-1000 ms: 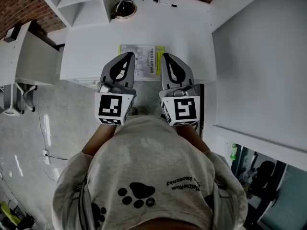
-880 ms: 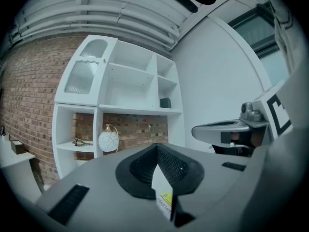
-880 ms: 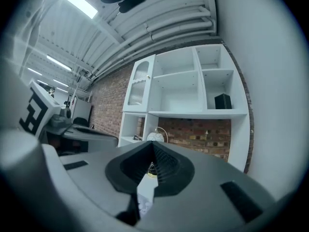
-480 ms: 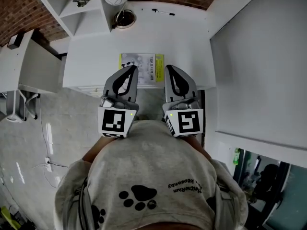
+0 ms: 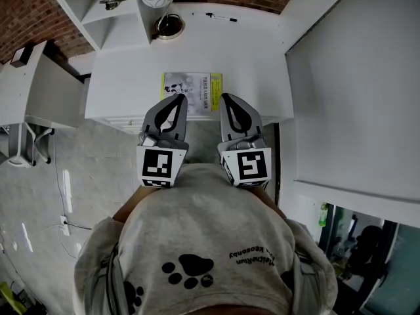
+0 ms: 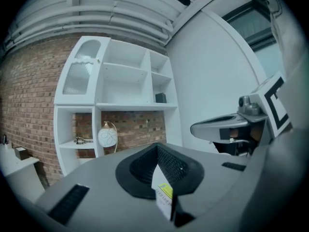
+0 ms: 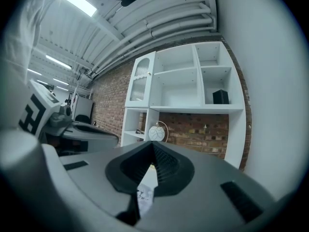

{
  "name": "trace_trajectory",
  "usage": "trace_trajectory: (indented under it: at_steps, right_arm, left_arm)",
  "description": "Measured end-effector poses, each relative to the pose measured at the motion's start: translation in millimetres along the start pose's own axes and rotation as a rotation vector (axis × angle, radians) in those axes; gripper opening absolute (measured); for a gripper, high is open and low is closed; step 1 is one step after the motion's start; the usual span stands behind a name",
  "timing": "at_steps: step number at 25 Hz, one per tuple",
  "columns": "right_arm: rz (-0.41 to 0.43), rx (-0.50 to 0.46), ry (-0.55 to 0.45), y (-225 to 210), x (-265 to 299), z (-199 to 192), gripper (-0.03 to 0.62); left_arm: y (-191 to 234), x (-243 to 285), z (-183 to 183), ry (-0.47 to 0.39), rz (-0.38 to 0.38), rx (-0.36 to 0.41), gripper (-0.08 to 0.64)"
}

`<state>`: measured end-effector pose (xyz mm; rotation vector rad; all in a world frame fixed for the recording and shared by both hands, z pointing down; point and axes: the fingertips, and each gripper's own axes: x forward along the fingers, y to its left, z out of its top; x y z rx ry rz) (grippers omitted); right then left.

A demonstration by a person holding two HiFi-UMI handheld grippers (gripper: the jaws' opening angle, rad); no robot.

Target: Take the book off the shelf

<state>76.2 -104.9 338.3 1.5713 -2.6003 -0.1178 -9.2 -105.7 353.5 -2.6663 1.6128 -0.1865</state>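
Just inside the table's (image 5: 125,77) front edge lies the book (image 5: 191,87); left gripper (image 5: 177,101) and right gripper (image 5: 226,100) jaws closed.

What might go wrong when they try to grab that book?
The thin yellow-edged book lies flat on the white tabletop, so the jaws may well push it along rather than get under its edge. The left gripper and right gripper are both shut, and coming in like that would probably only nudge it.
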Motion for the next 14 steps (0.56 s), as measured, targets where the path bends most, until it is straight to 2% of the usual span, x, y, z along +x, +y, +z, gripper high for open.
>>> trace_trajectory:
  at_steps: [14]
  right_arm:
    - [0.039,-0.013,-0.027,-1,-14,-9,0.015]
  left_arm:
    - [-20,-5,-4,-0.028,0.021,-0.001,0.009]
